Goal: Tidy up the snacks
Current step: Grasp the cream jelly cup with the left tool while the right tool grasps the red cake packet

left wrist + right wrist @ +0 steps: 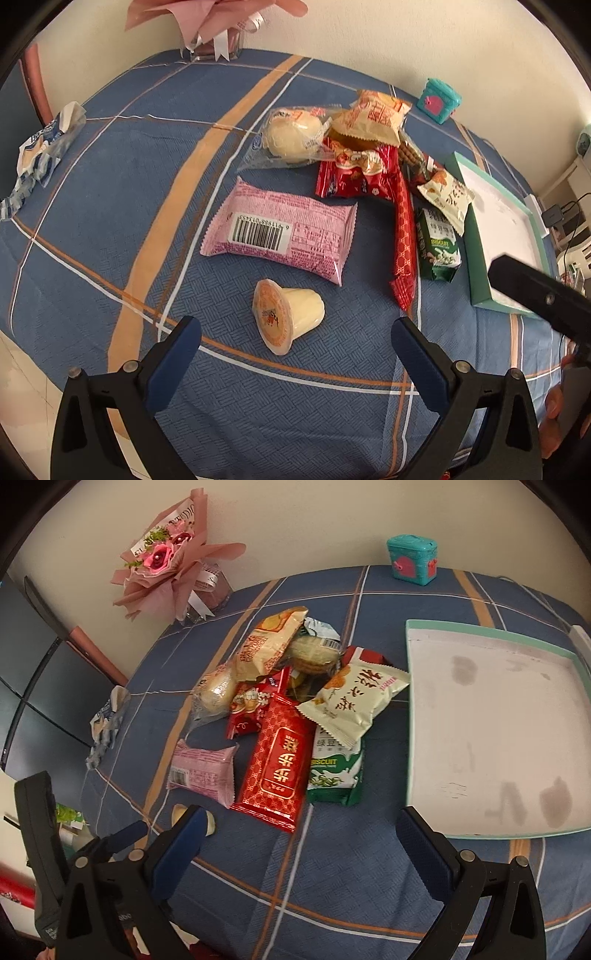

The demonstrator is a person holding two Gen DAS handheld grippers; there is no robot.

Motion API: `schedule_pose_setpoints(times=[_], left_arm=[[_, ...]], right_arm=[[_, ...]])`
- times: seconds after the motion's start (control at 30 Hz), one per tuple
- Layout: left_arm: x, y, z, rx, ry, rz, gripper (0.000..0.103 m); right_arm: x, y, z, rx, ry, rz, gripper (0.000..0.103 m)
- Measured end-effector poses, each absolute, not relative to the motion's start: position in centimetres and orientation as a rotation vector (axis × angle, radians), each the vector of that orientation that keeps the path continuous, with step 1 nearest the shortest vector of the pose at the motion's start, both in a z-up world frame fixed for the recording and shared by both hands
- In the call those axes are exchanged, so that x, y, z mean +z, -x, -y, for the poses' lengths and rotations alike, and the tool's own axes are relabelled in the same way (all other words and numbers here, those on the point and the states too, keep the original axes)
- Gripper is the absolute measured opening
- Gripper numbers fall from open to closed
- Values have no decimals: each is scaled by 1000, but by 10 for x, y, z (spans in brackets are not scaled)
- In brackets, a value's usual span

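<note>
From the left wrist, the left gripper (295,354) hangs over the blue plaid tablecloth (110,184) with its blue-padded fingers (177,365) spread wide and nothing between them. Just ahead of the gap lies a jelly cup (286,317), tipped on its side with its orange foil lid facing the camera. Beyond it rests a pink packet (280,230), barcode up, apart from the cup. Farther back sits a heap of snacks: a clear-wrapped bun (291,136), a tan packet (373,116) leaning on top, a red wrapper (354,177), a long red packet (402,240), a green biscuit packet (437,245) and a cream packet (447,194) whose edge touches the rim of the teal tray (476,251). A crumpled blue-and-white wrapper (40,147) lies well apart at the left edge. A teal box (439,98) stands near the wall.

From the right wrist, the right gripper (303,849) is likewise released, fingers (428,853) wide apart above bare cloth, grasping nothing. The long red packet (277,757) lies just ahead, beside the green biscuit packet (334,771), with the cream packet (354,698) overlapping both. The tray's white floor (498,720) is empty, showing only dark smudges. The jelly cup (181,812) is mostly hidden behind the left finger, so its pose here is hard to tell. A pink bouquet (166,565) stands in the far corner.
</note>
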State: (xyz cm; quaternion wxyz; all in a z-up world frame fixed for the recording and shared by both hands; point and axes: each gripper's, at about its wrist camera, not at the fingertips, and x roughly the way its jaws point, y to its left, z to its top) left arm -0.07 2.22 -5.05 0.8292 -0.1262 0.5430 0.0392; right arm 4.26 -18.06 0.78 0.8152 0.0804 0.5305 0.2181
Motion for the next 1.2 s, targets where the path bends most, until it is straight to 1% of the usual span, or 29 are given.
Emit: schedule_pose_setpoints(times=[0.03,0.1,0.2,0.27,0.3,0.33,0.37,0.4,0.47,0.53,0.57,0.6,0.63,0.93,1.1,1.2], left_arm=[[-52,-1,-21,82,259,-1164,100],[-56,-4,-17,75,239,-1183,94],[-61,-10,-10,56,213,-1207,89],[-65,-13,-7,40,204,-1219,86],[-68,-15,-5,35,199,-1229,80],[-69,-17,-4,31,199,-1235,76],[-71,-19,-3,29,199,-1242,73],[-72,-20,-4,36,196,-1244,73],[-73,-21,-6,38,206,-1242,71],[-74,-22,-9,46,209,-1239,66],[-76,-24,-13,52,208,-1236,63],[-78,-25,-16,58,214,-1236,58],[-79,-25,-19,63,224,-1239,56],[-73,-18,-43,28,282,-1228,56],[-69,-20,-44,15,285,-1226,58],[-73,-22,-48,24,291,-1235,58]], right_arm=[[6,-45,178,469,-176,-1135,103],[4,-49,173,471,-183,-1145,102],[-1,-55,166,472,-187,-1167,95],[-5,-57,161,478,-191,-1185,93],[-7,-59,158,480,-193,-1193,92],[-9,-60,155,481,-192,-1201,89],[-11,-62,152,482,-190,-1209,87],[-13,-63,149,483,-188,-1217,84],[-17,-65,143,485,-185,-1233,83],[-22,-66,139,483,-185,-1249,83],[-25,-67,137,482,-187,-1256,83],[-26,-67,136,482,-191,-1264,82],[-29,-68,136,481,-196,-1271,82],[-45,-86,136,465,-296,-1321,81],[-47,-96,136,452,-326,-1323,80],[-52,-100,136,436,-326,-1343,76]])
